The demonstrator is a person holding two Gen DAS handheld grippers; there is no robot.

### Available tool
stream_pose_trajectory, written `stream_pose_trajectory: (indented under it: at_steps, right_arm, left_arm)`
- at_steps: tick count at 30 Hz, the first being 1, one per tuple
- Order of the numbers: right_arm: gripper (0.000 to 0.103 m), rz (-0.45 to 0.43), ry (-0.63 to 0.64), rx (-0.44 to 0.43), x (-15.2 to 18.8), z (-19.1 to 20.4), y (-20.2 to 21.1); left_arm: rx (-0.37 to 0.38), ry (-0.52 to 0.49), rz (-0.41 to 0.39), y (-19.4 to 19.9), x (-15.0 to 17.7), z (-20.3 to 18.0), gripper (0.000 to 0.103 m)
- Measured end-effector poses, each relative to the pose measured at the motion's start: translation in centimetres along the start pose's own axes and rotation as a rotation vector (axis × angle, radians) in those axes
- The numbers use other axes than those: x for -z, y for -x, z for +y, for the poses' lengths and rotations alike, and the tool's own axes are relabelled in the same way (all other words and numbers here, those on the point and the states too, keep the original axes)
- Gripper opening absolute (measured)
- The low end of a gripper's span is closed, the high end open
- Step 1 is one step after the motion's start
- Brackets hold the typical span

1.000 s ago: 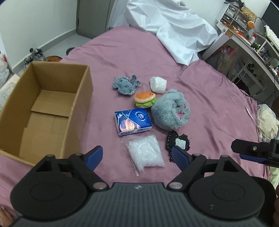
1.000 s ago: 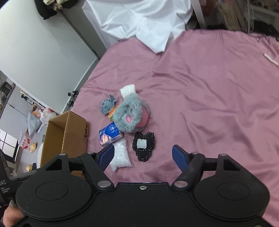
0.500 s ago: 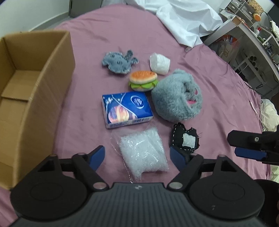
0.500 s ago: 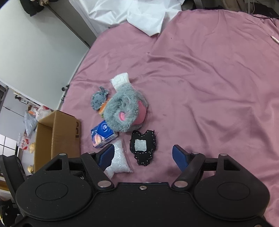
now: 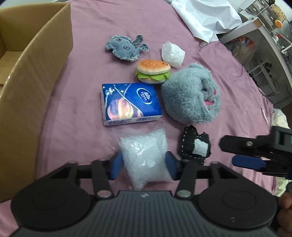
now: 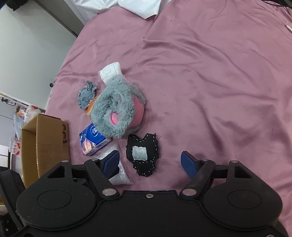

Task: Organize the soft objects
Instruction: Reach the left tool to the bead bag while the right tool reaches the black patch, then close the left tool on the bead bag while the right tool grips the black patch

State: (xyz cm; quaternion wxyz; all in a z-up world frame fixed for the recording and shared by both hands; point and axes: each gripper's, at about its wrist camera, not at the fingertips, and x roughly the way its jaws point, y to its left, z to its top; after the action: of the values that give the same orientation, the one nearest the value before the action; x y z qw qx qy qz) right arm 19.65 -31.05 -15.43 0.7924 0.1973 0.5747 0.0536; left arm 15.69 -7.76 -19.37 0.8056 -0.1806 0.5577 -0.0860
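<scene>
Soft things lie on a purple bedsheet. My left gripper is closed on both sides of a clear bag of white filling, which still rests on the bed. Beyond it lie a blue tissue pack, a burger plush, a grey denim toy, a white pouch, a grey furry plush and a black stitched patch. My right gripper is open and empty just before the black patch.
An open cardboard box stands at the left of the items; it also shows in the right wrist view. White cloth is heaped at the far end of the bed. Shelves and clutter stand past the right edge.
My left gripper has come down and forward onto the bag of filling and its fingers have closed in against it. My right gripper has moved closer to the black patch.
</scene>
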Motion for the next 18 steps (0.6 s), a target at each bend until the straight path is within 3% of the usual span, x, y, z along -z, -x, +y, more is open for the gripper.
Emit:
stream_pose_trajectory:
  at_steps: [5,12,18]
  right_arm:
    - [0.074,-0.003,0.005,0.026,-0.2,0.4,-0.5]
    - [0.074,0.001,0.005,0.043,-0.2,0.8,-1.2]
    - [0.073,0.022,0.007,0.081,-0.2,1.7,-3.4]
  left_arm:
    - [-0.014,-0.011,-0.049,1.3,0.2,-0.6,0.034]
    - [-0.044,-0.011,-0.135,3.5,0.1,-0.7,0.034]
    - [-0.058,0.002,-0.162,4.5,0.2,0.0,0.034]
